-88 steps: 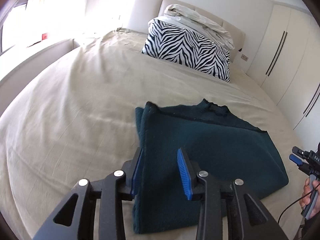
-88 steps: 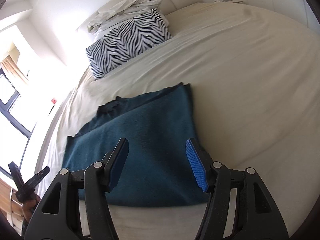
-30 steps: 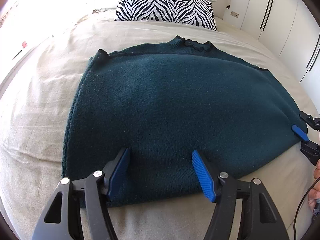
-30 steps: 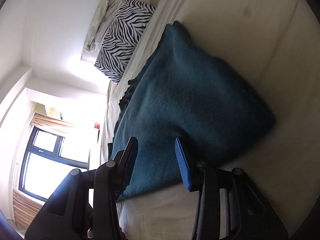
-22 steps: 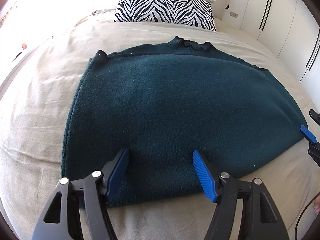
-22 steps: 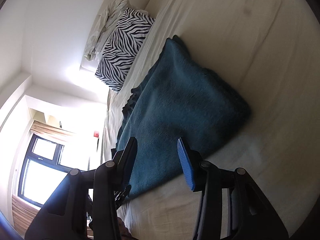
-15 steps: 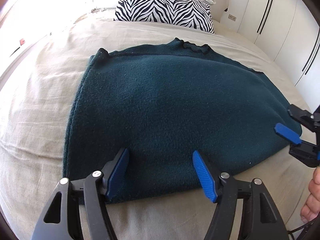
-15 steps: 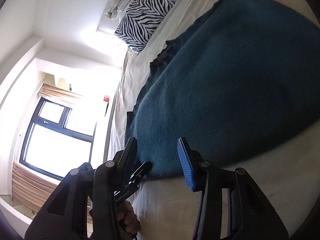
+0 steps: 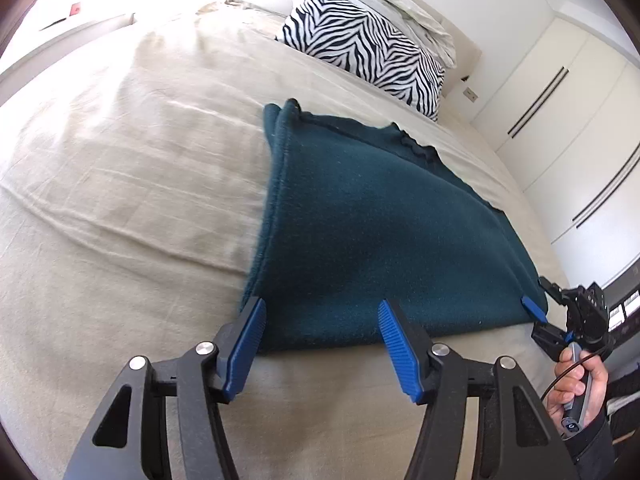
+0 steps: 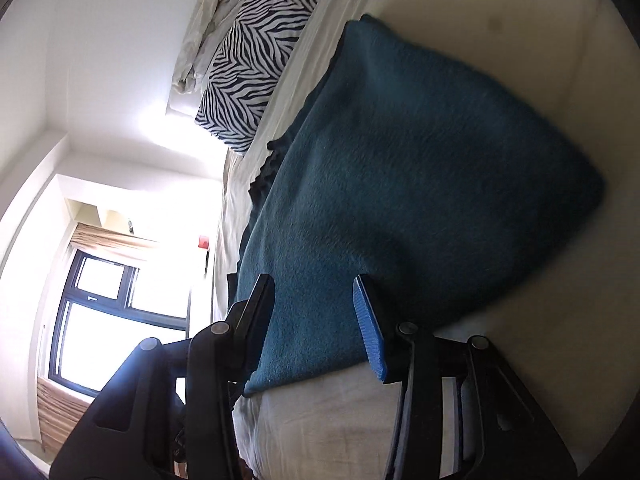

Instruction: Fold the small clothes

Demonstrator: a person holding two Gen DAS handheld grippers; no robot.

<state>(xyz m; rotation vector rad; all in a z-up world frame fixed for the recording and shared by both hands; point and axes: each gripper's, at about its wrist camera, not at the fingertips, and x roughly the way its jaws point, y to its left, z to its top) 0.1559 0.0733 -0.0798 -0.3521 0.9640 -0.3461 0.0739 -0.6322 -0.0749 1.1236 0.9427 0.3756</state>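
Two black handheld grippers with ribbed blue pads work at the near edge of a dark teal knitted garment point(image 9: 376, 216) spread flat on a bed covered by a beige, lightly creased sheet point(image 9: 132, 184). Seen from the left wrist camera, the left gripper point(image 9: 320, 344) hovers at the garment's near left corner with its jaws spread wide, holding nothing; its left pad point(image 9: 246, 344) sits just beside the corner of the fabric, while its right pad point(image 9: 398, 352) lies over the hem. At the far right of that view, the right gripper point(image 9: 540, 318) meets the garment's near right corner, gripped by the person's right hand point(image 9: 576, 380) with a thin cable trailing from it. The right wrist camera, rolled sideways, shows that gripper's jaws parted, with the garment's near edge lying between the two fingers, though whether either pad point(image 10: 370, 332) touches the cloth is hard to tell. The garment's dark ruffled neckline point(image 9: 416, 146) points toward the head of the bed, where a black-and-white zebra-striped pillow point(image 9: 368, 48) rests beneath crumpled pale bedding point(image 9: 396, 4). White wardrobe doors with dark slim handles point(image 9: 560, 108) stand along the right, and a dark-framed window point(image 10: 104, 304) is lit brightly.
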